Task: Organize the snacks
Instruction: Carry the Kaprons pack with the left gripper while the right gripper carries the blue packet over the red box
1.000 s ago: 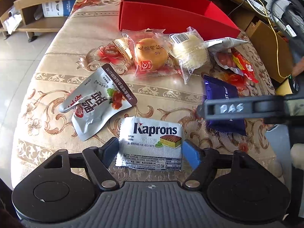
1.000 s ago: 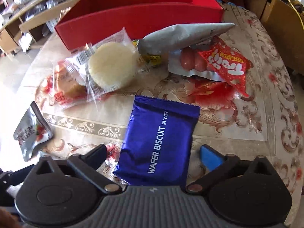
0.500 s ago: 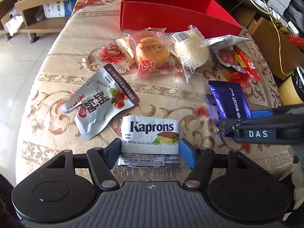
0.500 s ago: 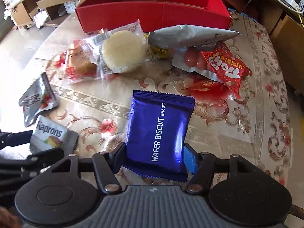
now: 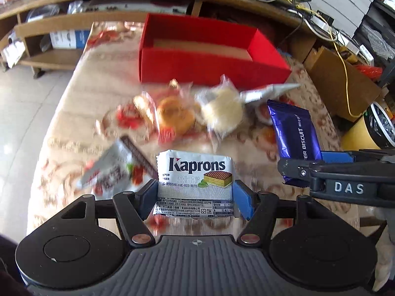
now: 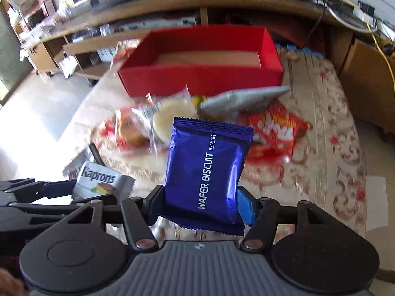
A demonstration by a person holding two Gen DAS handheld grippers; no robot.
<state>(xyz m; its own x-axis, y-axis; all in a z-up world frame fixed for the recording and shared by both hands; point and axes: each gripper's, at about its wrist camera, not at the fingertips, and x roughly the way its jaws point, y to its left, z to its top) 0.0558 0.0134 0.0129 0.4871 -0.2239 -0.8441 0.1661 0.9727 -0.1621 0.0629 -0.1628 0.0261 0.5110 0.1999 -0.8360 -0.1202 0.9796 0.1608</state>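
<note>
My left gripper (image 5: 195, 197) is shut on a white Kaprons wafer packet (image 5: 195, 175) and holds it above the table. My right gripper (image 6: 201, 203) is shut on a blue wafer biscuit packet (image 6: 207, 170), also lifted; it shows at the right in the left wrist view (image 5: 293, 133). An open red box (image 5: 209, 46) with a brown floor stands at the far end of the table, also in the right wrist view (image 6: 202, 74). Between the grippers and the box lie a silver pouch (image 5: 111, 170), an orange pastry (image 5: 172, 116), a pale round cake (image 5: 222, 108), a grey packet (image 6: 244, 98) and a red sausage packet (image 6: 279, 125).
The table has a floral cloth (image 6: 328, 148). Wooden shelves (image 5: 49, 24) stand behind the table at the left. A cardboard box (image 5: 340, 79) and a yellow can (image 5: 365, 133) sit off the table's right side. Cables (image 5: 340, 49) hang over the desk behind.
Both grippers have closed on their packets and lifted them off the table. The view now tilts up toward the red box, showing its inside.
</note>
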